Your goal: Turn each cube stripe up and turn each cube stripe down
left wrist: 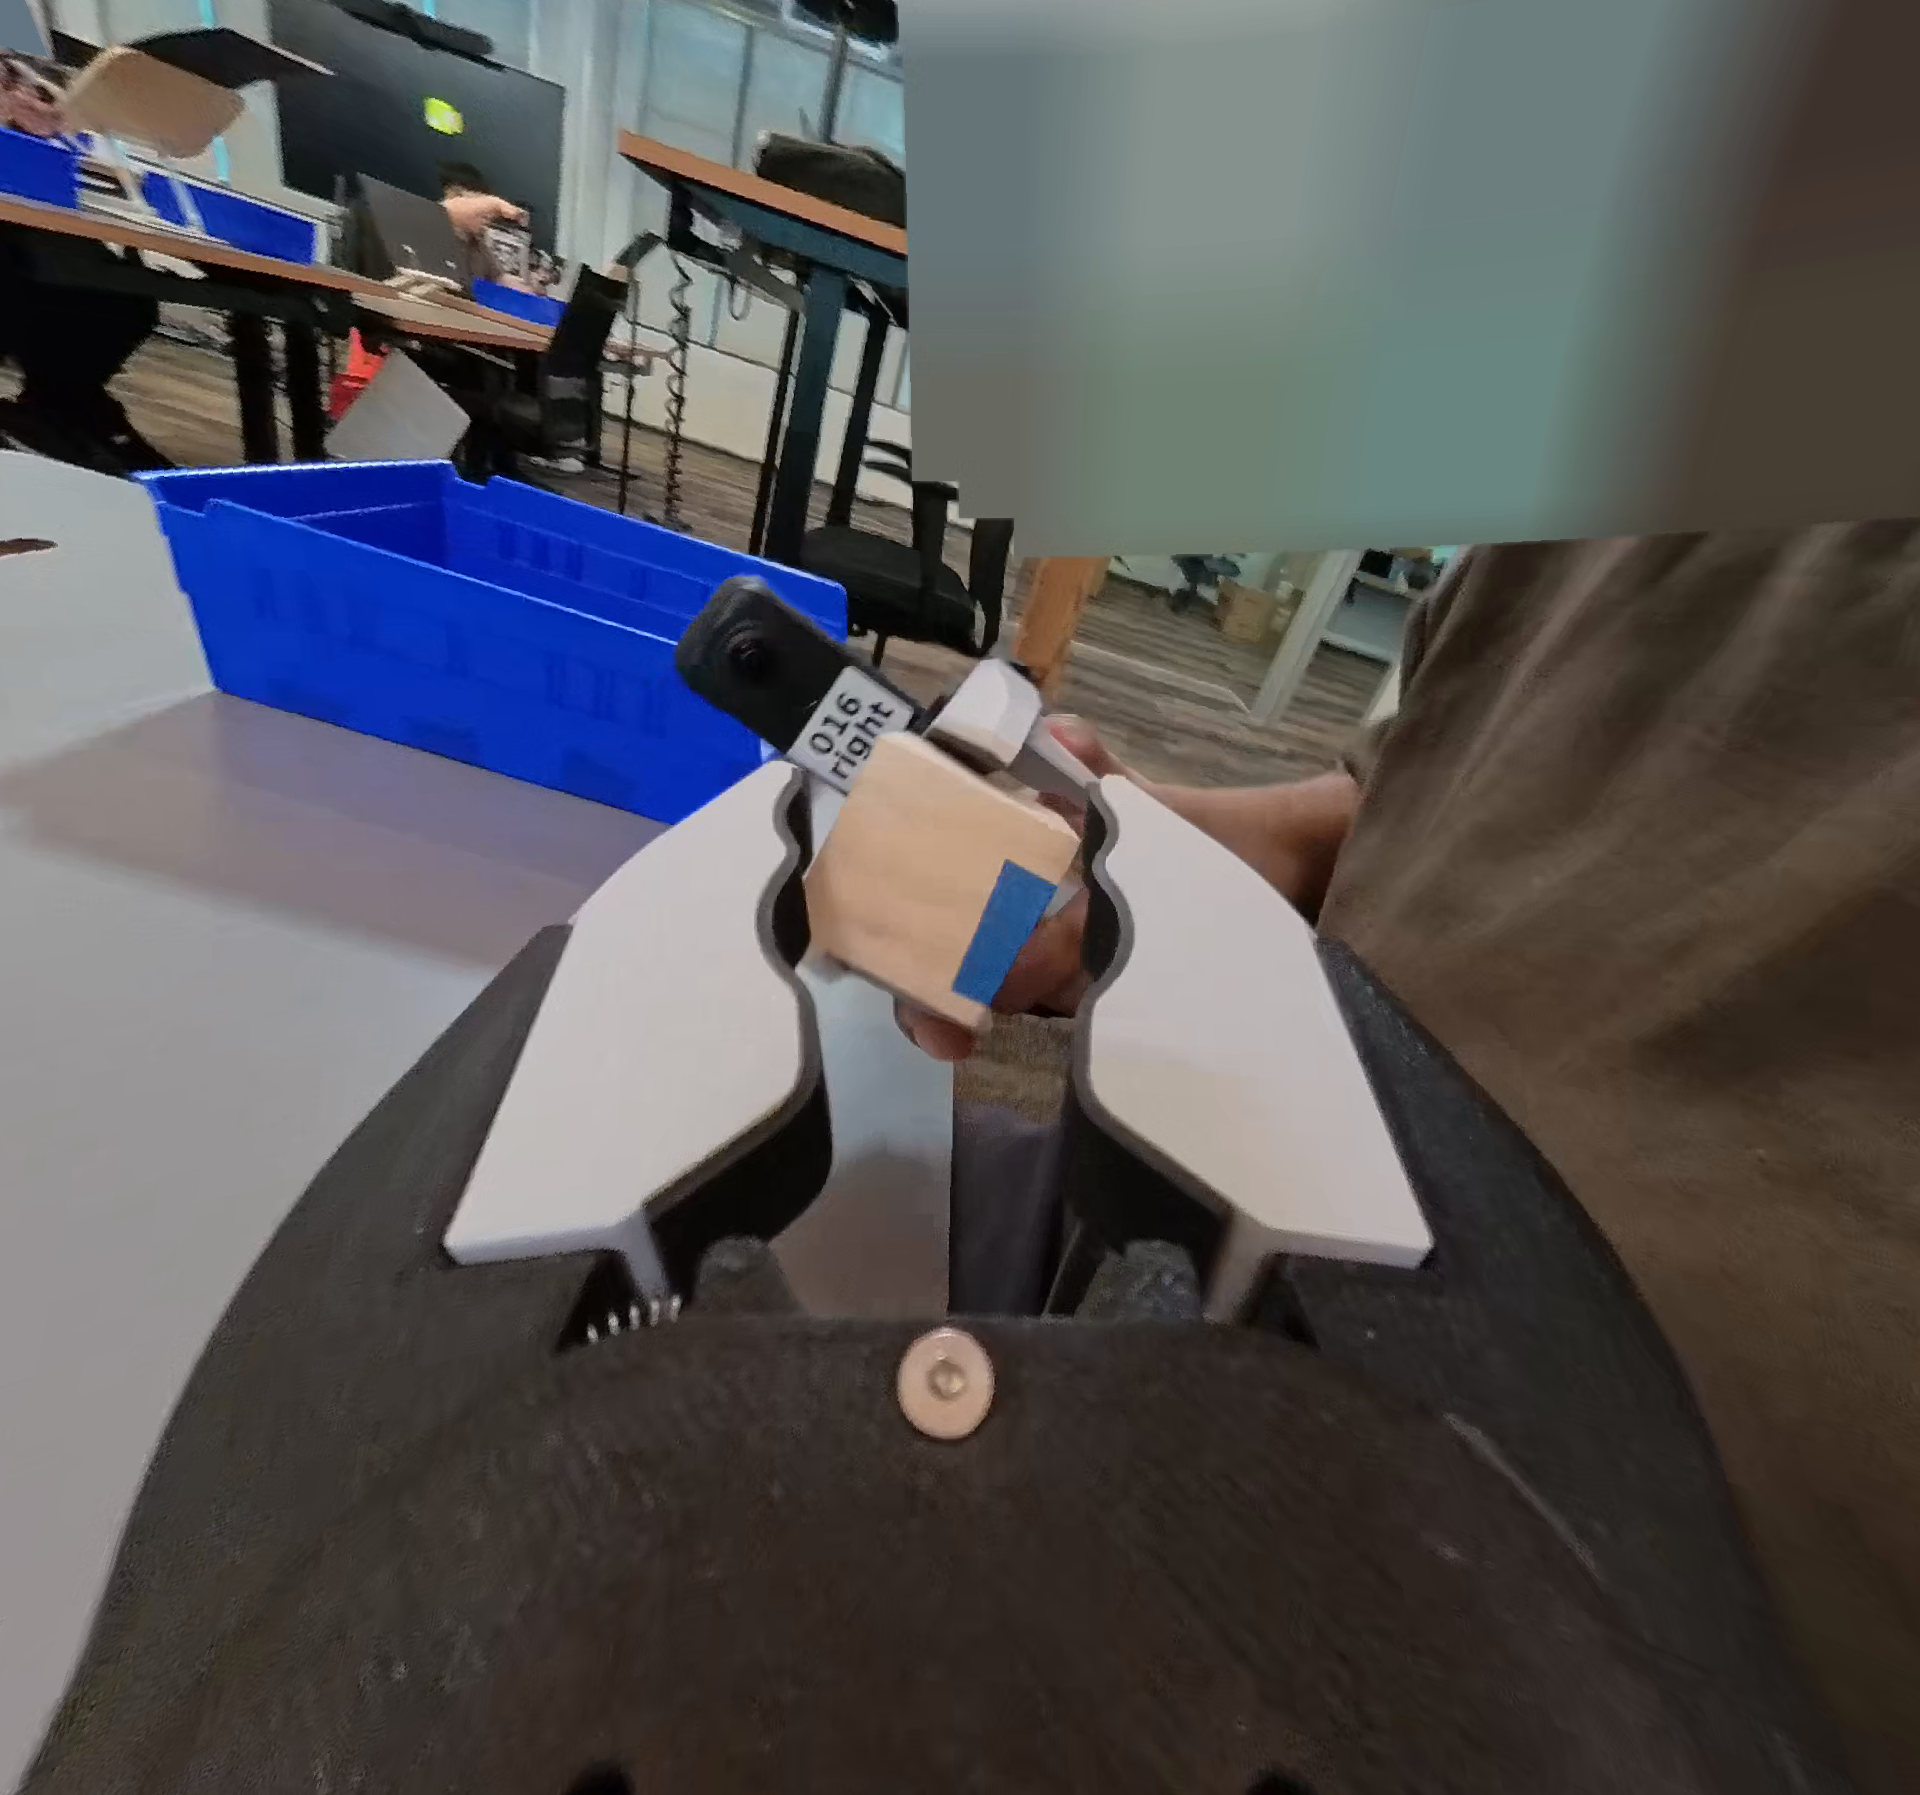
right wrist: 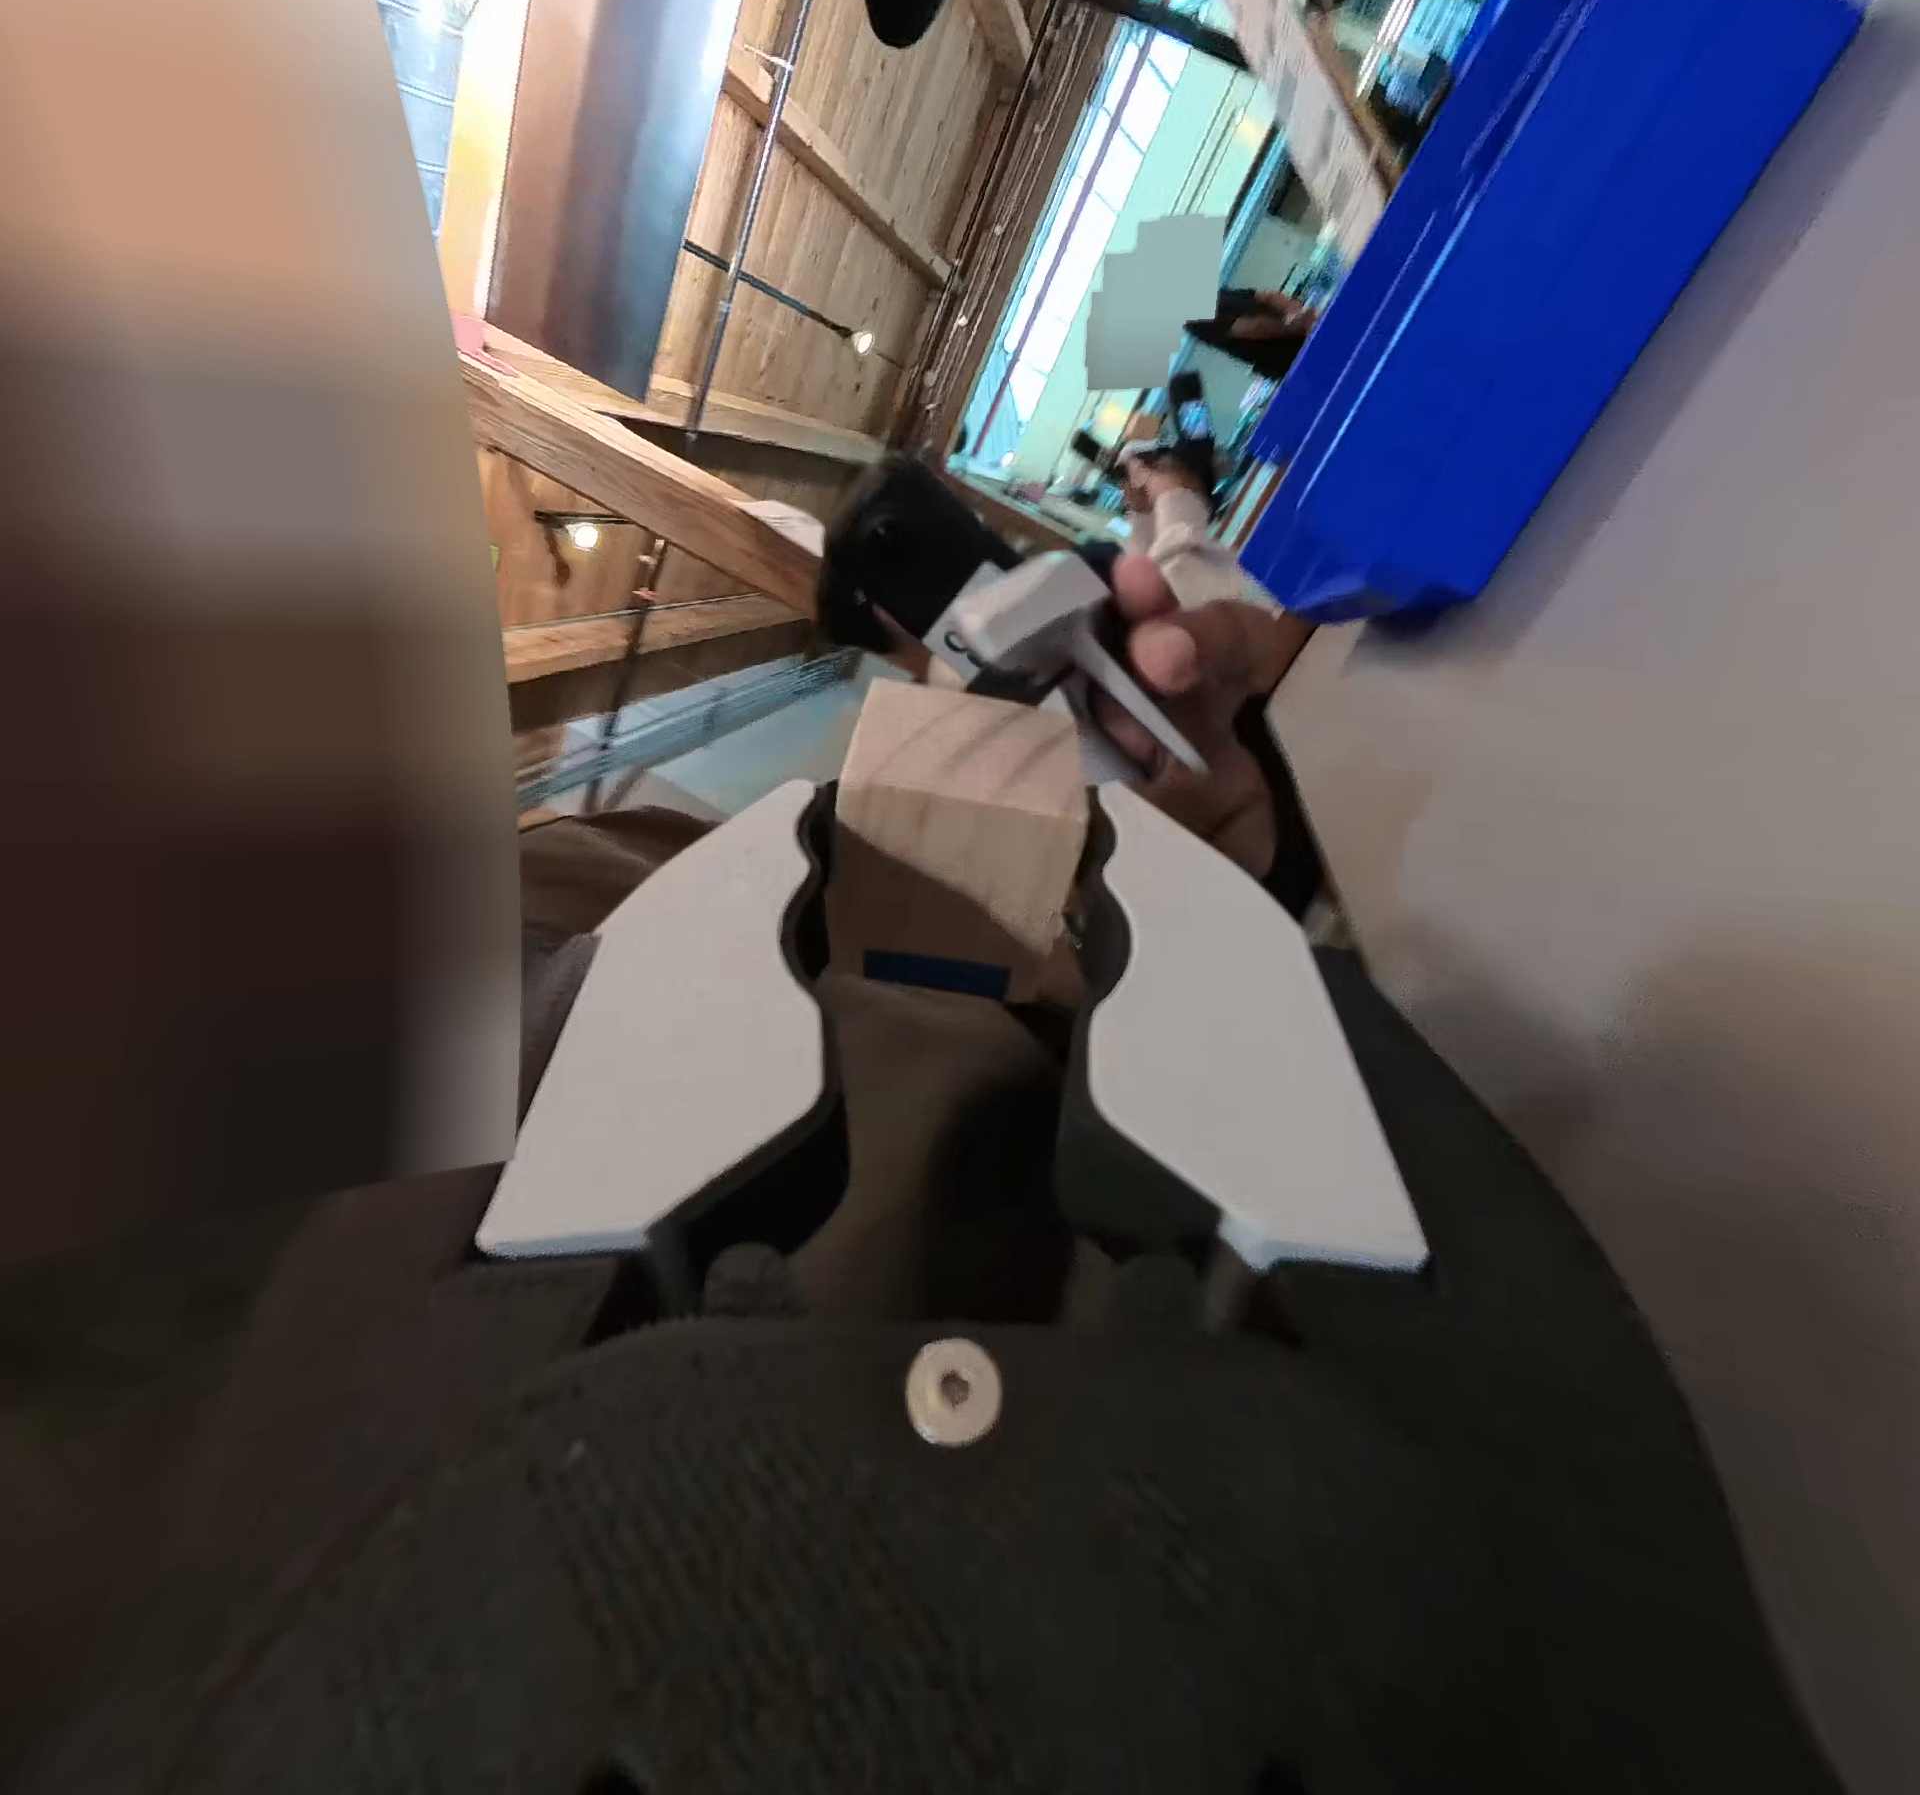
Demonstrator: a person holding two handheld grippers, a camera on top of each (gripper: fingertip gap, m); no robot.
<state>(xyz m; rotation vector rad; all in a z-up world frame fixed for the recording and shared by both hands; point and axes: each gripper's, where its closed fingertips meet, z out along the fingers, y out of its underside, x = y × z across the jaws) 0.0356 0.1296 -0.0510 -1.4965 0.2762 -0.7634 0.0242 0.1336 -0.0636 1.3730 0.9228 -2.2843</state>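
A wooden cube (left wrist: 914, 872) with a blue tape stripe (left wrist: 997, 930) hangs in the air between both grippers, above the grey table's edge. My left gripper (left wrist: 940, 898) has its fingers against the cube, which sits tilted between them with the stripe on the face towards the camera. The right gripper's camera end (left wrist: 758, 665) shows just behind the cube. In the right wrist view, my right gripper (right wrist: 956, 862) is shut squarely on the same cube (right wrist: 966, 810). The stripe (right wrist: 935, 974) is at the near bottom edge. The left gripper (right wrist: 997, 602) and a hand show beyond it.
A blue plastic bin (left wrist: 447, 623) stands on the grey table (left wrist: 208, 914) to the left; it also shows in the right wrist view (right wrist: 1507, 291). The person's brown-shirted torso (left wrist: 1662, 1018) is close on the right. Desks and chairs stand behind.
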